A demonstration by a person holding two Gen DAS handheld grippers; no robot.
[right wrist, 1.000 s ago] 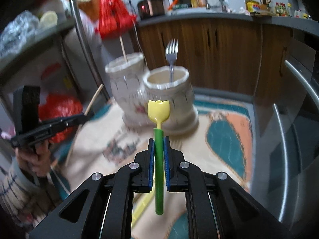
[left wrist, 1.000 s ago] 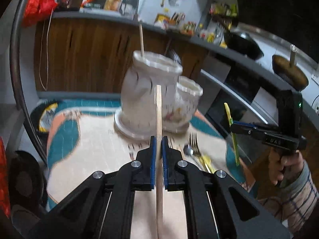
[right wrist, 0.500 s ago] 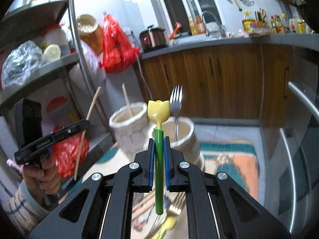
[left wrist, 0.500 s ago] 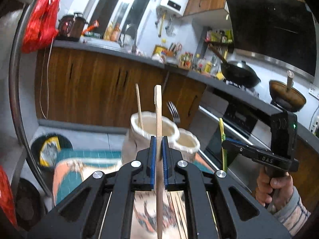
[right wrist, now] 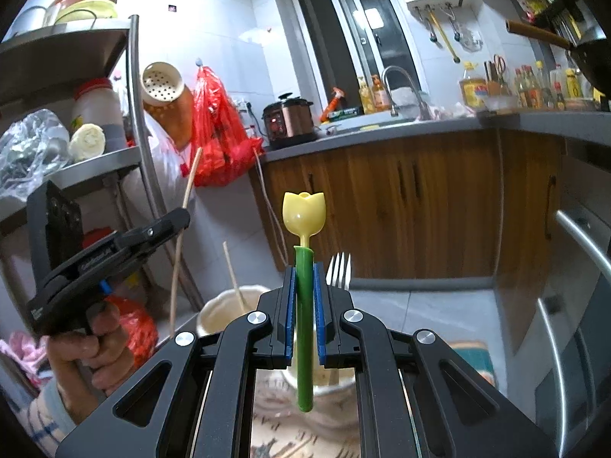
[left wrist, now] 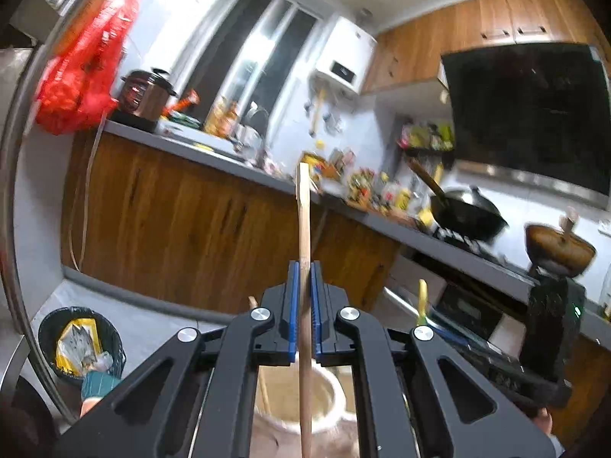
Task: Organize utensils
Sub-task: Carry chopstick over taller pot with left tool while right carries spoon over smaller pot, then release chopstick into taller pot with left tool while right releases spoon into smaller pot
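- Kitchen setting: wooden cabinets (right wrist: 420,206) under a grey counter run along the back wall.
- Left tongs (left wrist: 304,305) are closed on a wooden chopstick (left wrist: 304,229), held upright between the blue pads, its lower end over a cream utensil holder (left wrist: 328,393).
- Right tongs (right wrist: 304,305) are clamped on a green-handled spoon with a yellow tulip-shaped bowl (right wrist: 303,213), also upright.
- Below the right tongs stand two cream holders: the left holder (right wrist: 217,313) has one chopstick (right wrist: 235,278) in it; the one behind the tongs has a metal fork (right wrist: 338,271) standing tines up.
- A hand (right wrist: 91,347) grips the left tongs' handle.
- Red plastic bag (right wrist: 217,129) hangs beside a metal shelf rack (right wrist: 95,168).
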